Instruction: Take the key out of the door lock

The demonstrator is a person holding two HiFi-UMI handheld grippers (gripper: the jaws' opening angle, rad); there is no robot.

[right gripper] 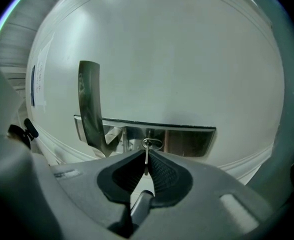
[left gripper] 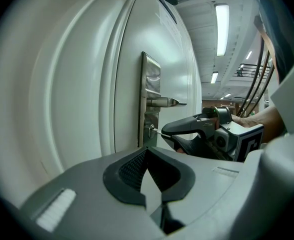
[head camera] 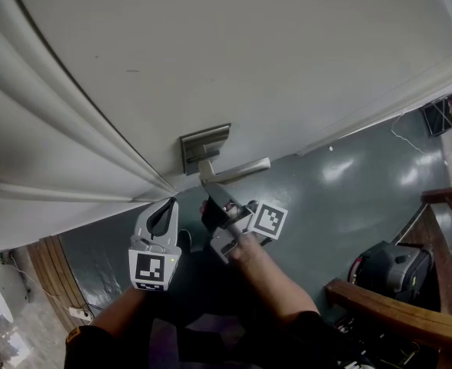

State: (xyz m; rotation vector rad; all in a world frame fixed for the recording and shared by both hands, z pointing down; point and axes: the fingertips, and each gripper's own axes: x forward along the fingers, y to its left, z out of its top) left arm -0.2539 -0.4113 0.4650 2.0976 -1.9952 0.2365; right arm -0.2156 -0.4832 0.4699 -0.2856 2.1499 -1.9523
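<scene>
A white door (head camera: 234,52) carries a metal lock plate (head camera: 203,146) with a lever handle (head camera: 241,169). Just below the handle, a small silver key (right gripper: 146,156) sticks out of the plate (right gripper: 187,140). My right gripper (right gripper: 147,155) is shut on the key's blade, with the pads pressing it from both sides. In the left gripper view the key (left gripper: 156,131) runs from the lock into the right gripper's tips (left gripper: 165,133). My left gripper (head camera: 167,204) hangs shut and holds nothing, left of the right gripper (head camera: 208,191) and apart from the door.
The door frame's raised moulding (head camera: 49,114) runs along the left. A dark green floor (head camera: 349,198) lies below. A wooden rail (head camera: 399,310) and a black bag-like thing (head camera: 395,267) stand at the lower right. The person's forearms fill the lower middle.
</scene>
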